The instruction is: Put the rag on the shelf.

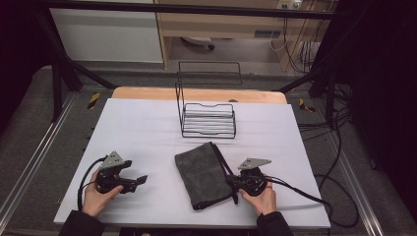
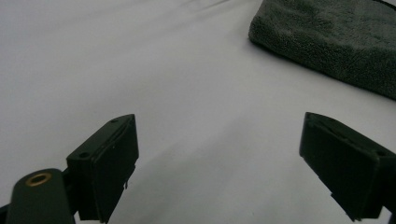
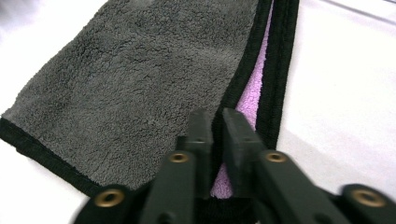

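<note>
The folded grey towel [image 1: 204,174] lies on the white bench [image 1: 147,128], in front of the wire rack [image 1: 206,120]. The right tongs [image 3: 215,126] pinch its black top edge; the left tongs [image 2: 219,163] gape wide, empty, beside it

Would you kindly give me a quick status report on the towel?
Right hand-held gripper shut on towel's black edge. Left hand-held gripper open, clear of it. Grey towel folded flat on table. Wire rack behind, no obstruction.
</note>
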### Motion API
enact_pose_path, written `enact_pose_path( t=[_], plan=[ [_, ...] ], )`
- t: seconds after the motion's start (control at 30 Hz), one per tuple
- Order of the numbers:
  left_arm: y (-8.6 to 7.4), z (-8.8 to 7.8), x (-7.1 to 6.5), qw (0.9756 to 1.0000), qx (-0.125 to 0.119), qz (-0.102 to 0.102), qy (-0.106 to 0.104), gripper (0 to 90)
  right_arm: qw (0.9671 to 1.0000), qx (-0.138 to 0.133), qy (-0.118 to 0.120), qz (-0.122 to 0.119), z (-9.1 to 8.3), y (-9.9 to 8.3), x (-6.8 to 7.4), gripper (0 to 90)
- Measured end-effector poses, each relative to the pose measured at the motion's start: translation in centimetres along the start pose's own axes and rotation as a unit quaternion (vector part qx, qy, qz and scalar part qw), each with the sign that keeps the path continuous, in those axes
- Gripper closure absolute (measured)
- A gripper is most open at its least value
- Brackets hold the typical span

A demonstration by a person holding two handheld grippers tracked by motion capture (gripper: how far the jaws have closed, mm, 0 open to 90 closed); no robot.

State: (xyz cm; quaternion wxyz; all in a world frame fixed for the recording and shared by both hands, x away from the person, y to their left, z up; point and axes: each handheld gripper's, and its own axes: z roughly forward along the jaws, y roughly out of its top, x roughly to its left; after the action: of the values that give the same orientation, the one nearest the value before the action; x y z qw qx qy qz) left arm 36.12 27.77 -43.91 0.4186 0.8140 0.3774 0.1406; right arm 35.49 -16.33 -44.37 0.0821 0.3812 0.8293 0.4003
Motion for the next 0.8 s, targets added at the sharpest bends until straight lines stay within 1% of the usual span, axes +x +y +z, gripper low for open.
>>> enact_pose_path(
  t=[0.07,0.17,0.2,0.23,0.27,0.3,0.37,0.4,0.43,0.53,0.6,0.7,0.77,0.8],
  plan=[
    [0.0,0.0,0.0,1.0000,-0.002,0.000,0.000,12.0,0.9999,-0.011,-0.003,0.001,-0.4,0.2,0.0,88.9],
    [0.0,0.0,0.0,1.0000,-0.001,-0.001,0.000,12.0,0.9991,-0.039,-0.016,0.003,-1.4,0.5,-0.2,89.1],
    [0.0,0.0,0.0,1.0000,0.000,0.000,-0.001,12.0,0.9989,-0.041,-0.023,0.002,-1.5,0.6,-0.2,89.1],
    [0.0,0.0,0.0,1.0000,0.000,0.000,-0.001,12.0,0.9987,-0.037,-0.035,-0.002,-1.5,0.6,-0.3,89.0],
    [0.0,0.0,-0.1,1.0000,0.001,0.001,-0.001,12.0,0.9987,-0.029,-0.041,-0.004,-1.4,0.5,-0.4,88.9],
    [0.0,0.0,-0.1,1.0000,0.000,0.001,-0.001,11.9,0.9990,-0.023,-0.039,-0.004,-1.2,0.5,-0.4,88.9],
    [0.0,0.0,-0.1,1.0000,0.000,0.000,-0.001,12.0,0.9991,-0.025,-0.034,-0.004,-1.2,0.5,-0.3,88.3],
    [0.0,0.0,-0.1,1.0000,0.000,0.000,-0.001,12.0,0.9991,-0.031,-0.028,0.000,-1.3,0.5,-0.3,85.7],
    [0.0,0.1,0.0,1.0000,0.000,0.001,-0.001,12.0,0.9993,-0.030,-0.020,0.008,-1.5,0.6,-0.4,77.0],
    [0.0,0.1,-0.1,1.0000,0.001,0.003,-0.001,12.0,0.9993,-0.028,-0.021,0.009,-1.3,0.4,-0.5,75.0],
    [0.0,0.1,-0.1,1.0000,0.001,0.002,-0.001,12.0,0.9996,-0.015,-0.016,0.018,-1.0,0.2,-0.7,74.8],
    [0.0,0.0,-0.2,1.0000,0.001,0.001,-0.001,12.0,0.9996,-0.004,-0.013,0.023,-1.1,-0.1,-0.5,75.7],
    [0.0,0.0,-0.1,1.0000,0.000,0.001,-0.002,12.0,0.9993,-0.004,-0.008,0.035,-1.4,-0.5,-0.4,76.4],
    [0.0,0.0,-0.2,1.0000,0.001,0.001,-0.001,12.0,0.9994,-0.001,-0.008,0.033,-1.4,-0.6,-0.5,77.5]
  ],
)
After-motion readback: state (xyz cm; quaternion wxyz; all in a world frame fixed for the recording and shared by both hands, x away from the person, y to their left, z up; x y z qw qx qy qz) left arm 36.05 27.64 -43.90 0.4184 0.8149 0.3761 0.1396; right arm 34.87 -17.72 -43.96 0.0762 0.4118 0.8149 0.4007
